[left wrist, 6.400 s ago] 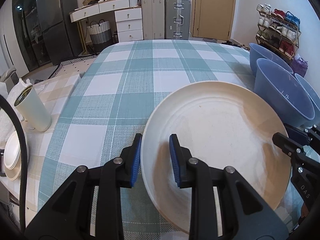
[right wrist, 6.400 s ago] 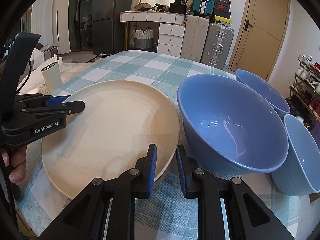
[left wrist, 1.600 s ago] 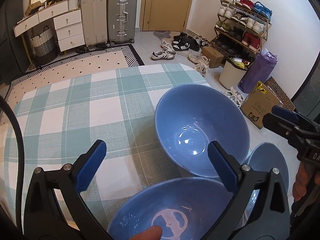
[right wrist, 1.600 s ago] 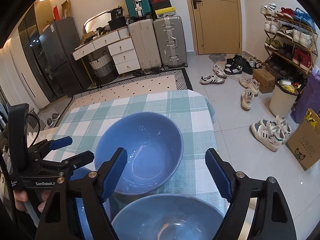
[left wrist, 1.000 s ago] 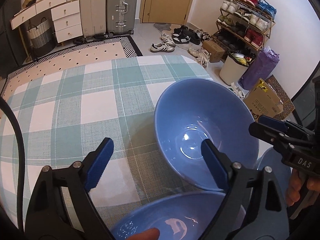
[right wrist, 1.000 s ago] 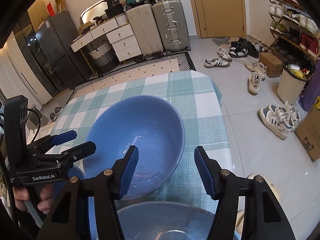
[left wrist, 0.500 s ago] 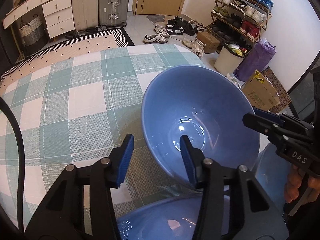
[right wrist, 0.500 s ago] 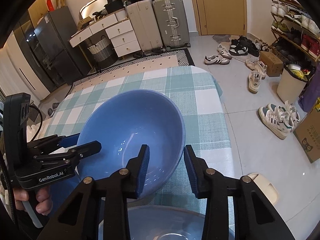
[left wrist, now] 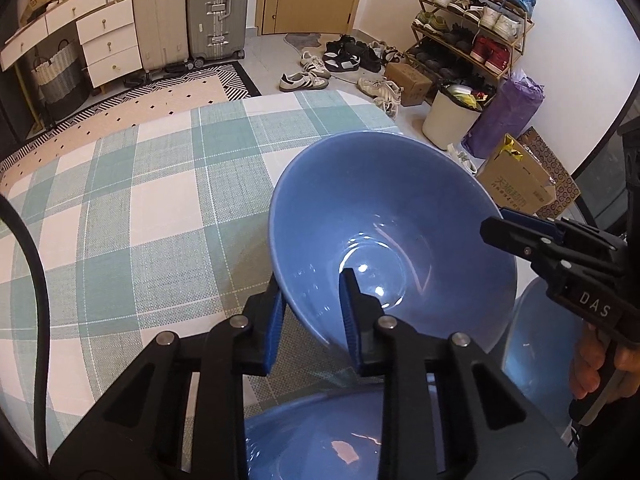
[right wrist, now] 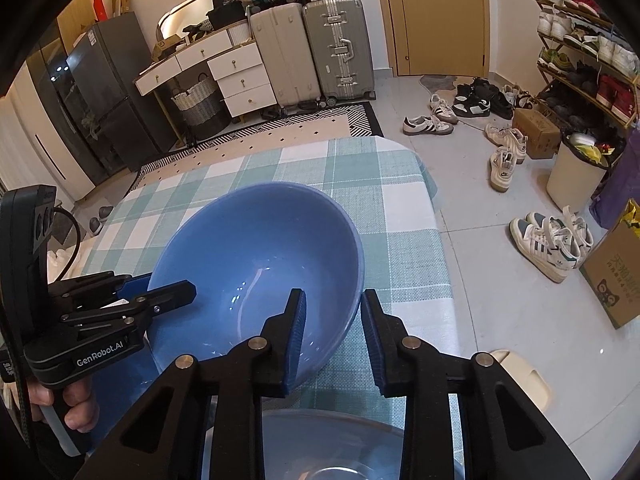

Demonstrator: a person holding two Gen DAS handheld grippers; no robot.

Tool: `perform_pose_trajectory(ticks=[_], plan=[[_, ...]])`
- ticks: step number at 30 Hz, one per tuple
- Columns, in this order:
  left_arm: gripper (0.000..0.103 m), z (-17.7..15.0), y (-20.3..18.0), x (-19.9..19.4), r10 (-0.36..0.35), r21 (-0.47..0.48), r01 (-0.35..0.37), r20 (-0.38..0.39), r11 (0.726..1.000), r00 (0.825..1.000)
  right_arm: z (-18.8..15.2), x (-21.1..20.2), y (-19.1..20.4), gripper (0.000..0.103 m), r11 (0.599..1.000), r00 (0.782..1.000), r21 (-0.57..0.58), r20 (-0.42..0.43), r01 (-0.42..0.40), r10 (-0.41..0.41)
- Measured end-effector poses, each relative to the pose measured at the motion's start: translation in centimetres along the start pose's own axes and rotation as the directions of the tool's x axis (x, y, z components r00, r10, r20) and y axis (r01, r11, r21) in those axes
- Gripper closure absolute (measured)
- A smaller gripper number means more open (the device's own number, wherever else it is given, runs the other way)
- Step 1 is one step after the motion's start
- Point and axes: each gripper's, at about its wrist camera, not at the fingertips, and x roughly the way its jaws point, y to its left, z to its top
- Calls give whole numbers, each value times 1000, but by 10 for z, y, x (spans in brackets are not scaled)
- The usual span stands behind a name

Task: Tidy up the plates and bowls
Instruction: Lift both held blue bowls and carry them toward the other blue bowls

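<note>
Both grippers have just been closing since the frame a second back, when their jaws stood wide on either side of the far blue bowl (left wrist: 392,240). Now I see my left gripper (left wrist: 314,316) clamped on that bowl's near-left wall: one blue pad sits outside the rim, the other inside, and both press the wall between them. My right gripper (right wrist: 334,336) straddles the same bowl's near-right rim, one finger inside the basin and one outside. I can see the wall between those jaws, but I cannot tell whether the outer pad actually touches it; a sliver of tablecloth (right wrist: 400,264) seems to show beside it.

From the left wrist view, the bowl rises ahead of and to the right of my jaws, tilted toward the camera, with the right gripper reaching its far-right rim. A second blue bowl (left wrist: 320,436) lies directly below my left jaws, close to the camera. A third blue bowl (left wrist: 536,356) sits right of them, partly behind the right gripper. From the right wrist view, a paler bowl (right wrist: 328,440) shows under my right jaws. A hand (right wrist: 68,404) holds the left gripper's handle at lower left.
</note>
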Motion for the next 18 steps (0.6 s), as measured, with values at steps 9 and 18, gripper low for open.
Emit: perform_pose_trajectory(ticks=[9,18], plan=[[80,1,-9,-9,8,25,-9,33,1000,999,-1,-11,3,74,999,999,-20,38,27,-26],[80,2,-19,-35,8,42,-12,89,999,996,-2,-35,7,74,999,995,-33,99,38,-35]])
